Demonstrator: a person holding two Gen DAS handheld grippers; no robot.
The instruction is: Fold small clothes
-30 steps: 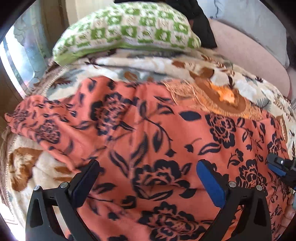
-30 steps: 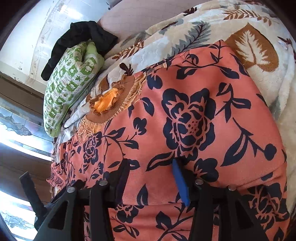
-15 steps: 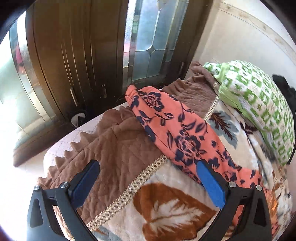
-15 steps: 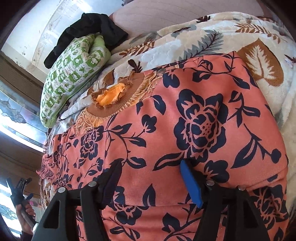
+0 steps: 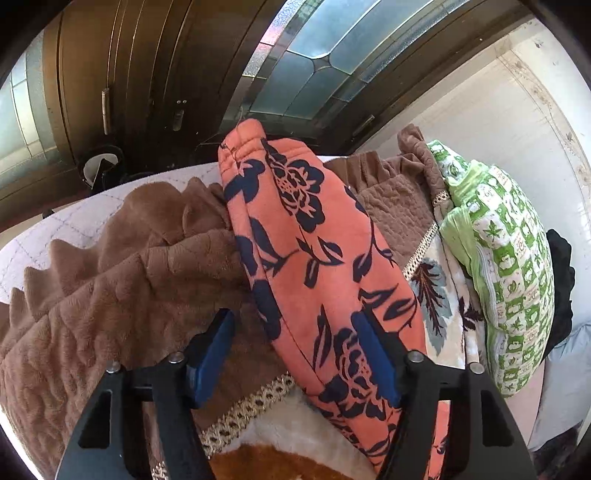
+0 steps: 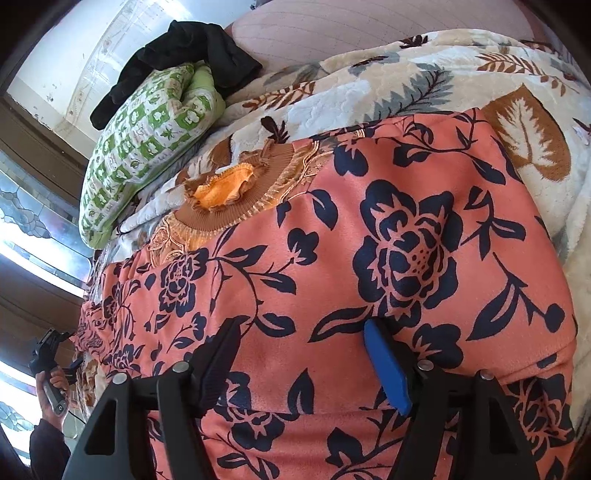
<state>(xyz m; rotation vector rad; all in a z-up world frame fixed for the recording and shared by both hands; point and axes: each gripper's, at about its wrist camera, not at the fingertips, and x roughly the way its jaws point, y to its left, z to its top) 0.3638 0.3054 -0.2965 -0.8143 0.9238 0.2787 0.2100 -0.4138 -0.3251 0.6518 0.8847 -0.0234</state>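
An orange garment with dark blue flowers (image 6: 369,266) lies spread on a leaf-print blanket (image 6: 424,81). Its collar (image 6: 236,199) is brown knit with an orange lining. One sleeve (image 5: 306,251) stretches out over a brown quilt (image 5: 110,295) in the left wrist view. My left gripper (image 5: 295,354) is open, its jaws straddling the sleeve close above it. My right gripper (image 6: 306,362) is open, low over the garment's body. The left gripper (image 6: 51,354), held in a hand, shows at the far left of the right wrist view.
A green-and-white checked pillow (image 5: 506,266) lies at the head of the bed, with black cloth (image 6: 184,48) beside it. A dark wooden door with leaded glass (image 5: 147,74) stands beyond the bed edge. A pink mattress (image 6: 369,26) lies past the blanket.
My left gripper swung from the garment's body out to the sleeve and moved closer, so the sleeve now lies between its jaws. The right gripper barely shifted.
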